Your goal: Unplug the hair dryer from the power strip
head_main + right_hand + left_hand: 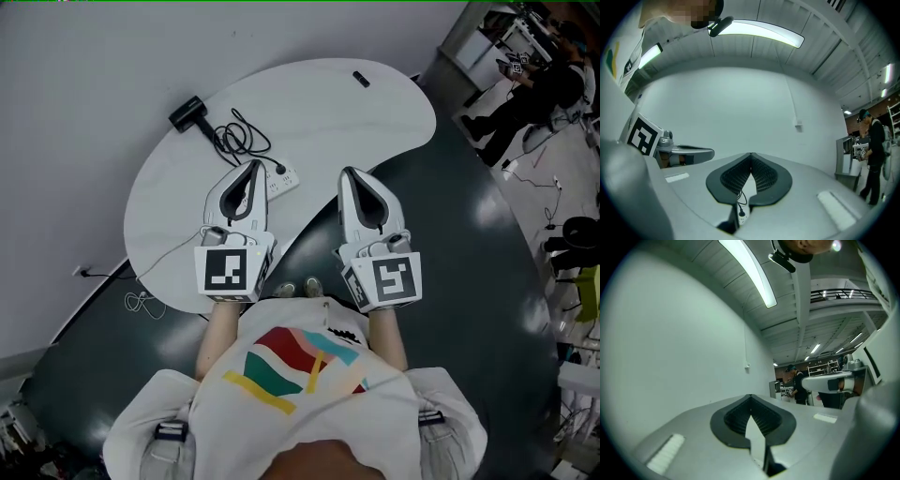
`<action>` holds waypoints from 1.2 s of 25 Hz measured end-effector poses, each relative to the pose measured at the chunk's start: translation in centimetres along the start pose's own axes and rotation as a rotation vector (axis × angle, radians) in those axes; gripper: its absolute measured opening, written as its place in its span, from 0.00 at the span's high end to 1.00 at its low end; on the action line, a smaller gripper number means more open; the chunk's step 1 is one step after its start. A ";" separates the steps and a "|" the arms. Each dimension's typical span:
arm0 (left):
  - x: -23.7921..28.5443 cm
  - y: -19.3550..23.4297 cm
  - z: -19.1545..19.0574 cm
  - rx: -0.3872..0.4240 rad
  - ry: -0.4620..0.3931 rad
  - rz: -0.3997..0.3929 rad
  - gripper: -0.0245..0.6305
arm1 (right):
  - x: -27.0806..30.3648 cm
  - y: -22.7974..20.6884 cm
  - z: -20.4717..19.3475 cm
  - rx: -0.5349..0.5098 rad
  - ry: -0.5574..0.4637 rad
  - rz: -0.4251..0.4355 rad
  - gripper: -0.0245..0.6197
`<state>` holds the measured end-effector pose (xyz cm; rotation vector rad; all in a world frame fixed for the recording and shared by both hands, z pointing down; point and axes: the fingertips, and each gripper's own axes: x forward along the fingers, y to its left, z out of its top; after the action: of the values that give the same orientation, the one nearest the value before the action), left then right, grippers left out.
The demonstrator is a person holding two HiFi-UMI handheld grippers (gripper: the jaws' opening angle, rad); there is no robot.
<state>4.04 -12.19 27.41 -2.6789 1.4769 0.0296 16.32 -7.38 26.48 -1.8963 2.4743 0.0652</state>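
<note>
1. The black hair dryer lay at the far left edge of the white bench. Its dark cord looped across to the white power strip — the plug was seated in it.
2. The left gripper hovered over the bench, its tip just beside the power strip as seen from above. Its fingers were pressed together with nothing between them.
3. The right gripper hung alongside, near the bench's curved edge — its fingers were likewise closed and empty.
4. A small dark object sat at the bench's far side, well apart.
</note>
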 end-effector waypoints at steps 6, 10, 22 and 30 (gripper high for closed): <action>-0.2 2.7 -0.8 -0.044 0.037 0.080 0.96 | 1.4 0.5 0.0 -0.001 0.011 0.032 0.94; 0.0 4.2 -2.1 -0.060 0.064 0.078 0.95 | 2.6 1.0 -0.9 0.012 0.031 0.049 0.94; 1.6 5.3 -9.2 0.010 0.260 -0.038 0.73 | 3.8 2.6 -3.1 0.010 0.102 0.099 0.94; 3.1 5.7 -20.6 0.193 0.530 -0.119 0.67 | 3.7 3.9 -4.9 0.016 0.157 0.137 0.94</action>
<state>0.41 -19.47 47.36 -2.7247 1.3308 -0.8426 11.60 -10.15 31.29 -1.7887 2.6946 -0.1043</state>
